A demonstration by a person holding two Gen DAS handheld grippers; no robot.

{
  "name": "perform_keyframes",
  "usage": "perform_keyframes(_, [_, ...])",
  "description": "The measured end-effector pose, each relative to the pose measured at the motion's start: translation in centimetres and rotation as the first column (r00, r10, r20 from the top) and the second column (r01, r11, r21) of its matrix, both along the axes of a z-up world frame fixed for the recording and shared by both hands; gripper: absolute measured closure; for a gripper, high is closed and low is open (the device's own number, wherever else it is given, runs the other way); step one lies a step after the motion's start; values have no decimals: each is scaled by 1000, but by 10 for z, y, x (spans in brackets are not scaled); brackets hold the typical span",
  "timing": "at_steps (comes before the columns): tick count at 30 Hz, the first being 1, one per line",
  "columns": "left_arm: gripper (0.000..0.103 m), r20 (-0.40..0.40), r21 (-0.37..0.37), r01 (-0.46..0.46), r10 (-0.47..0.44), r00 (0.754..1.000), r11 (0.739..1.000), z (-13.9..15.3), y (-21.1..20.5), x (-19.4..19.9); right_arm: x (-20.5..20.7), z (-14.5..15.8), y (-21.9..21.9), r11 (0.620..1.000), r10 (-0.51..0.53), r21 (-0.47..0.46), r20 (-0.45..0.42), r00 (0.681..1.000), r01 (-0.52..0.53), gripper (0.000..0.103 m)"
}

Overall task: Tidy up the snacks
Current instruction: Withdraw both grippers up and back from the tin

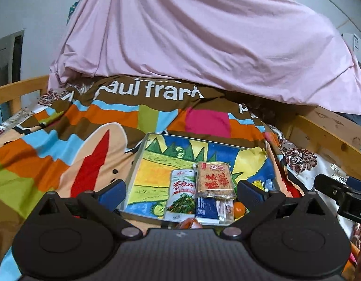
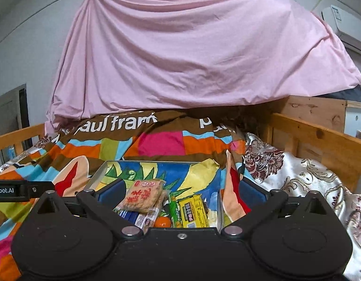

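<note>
- Black left gripper [image 1: 180,193] and black right gripper [image 2: 180,193] both have their blue fingers [image 1: 111,193] wide apart, with nothing between them.
- Just past the fingers sits one shallow tray [image 1: 137,157] on the bed, and the snacks lie inside it.
- Nearest the fingers I count one orange round snack [image 2: 162,222] and one blue and white packet [image 1: 207,208].
- Next come one white packet with green leaves [image 1: 181,193] and one yellow box [image 2: 193,210].
- On top lies one brown rice cracker pack [image 1: 214,179].
- I think the last snack is in, so lift both grippers away slowly and do not bump the tray.
- Far behind hangs one pink sheet [image 1: 192,35] over the bright blanket [image 1: 63,128].
</note>
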State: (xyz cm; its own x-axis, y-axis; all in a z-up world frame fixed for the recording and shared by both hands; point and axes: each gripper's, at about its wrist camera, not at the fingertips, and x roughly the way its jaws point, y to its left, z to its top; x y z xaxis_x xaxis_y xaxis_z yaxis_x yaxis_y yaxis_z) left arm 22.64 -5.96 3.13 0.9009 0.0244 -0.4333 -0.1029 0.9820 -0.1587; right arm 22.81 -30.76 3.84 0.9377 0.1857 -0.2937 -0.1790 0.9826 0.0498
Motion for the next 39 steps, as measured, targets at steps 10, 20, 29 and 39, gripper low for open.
perform_keyframes(10, [0,11,-1,-2,2,1000,1000,1,18,-41,-43,-3,15,999,31,-40,-4,1000,-31,1])
perform_keyframes(20, [0,19,-10,-3,3,1000,1000,-8,35,-68,-64,-22,22,998,18,-55,-68,998,-22,1])
perform_keyframes(29, [0,31,-2,-9,9,999,1000,-18,40,-83,-75,-35,31,995,30,-93,-93,995,-38,1])
perform_keyframes(39, [0,36,43,-20,19,999,999,-18,40,-94,-77,-50,47,983,46,-174,-112,993,-65,1])
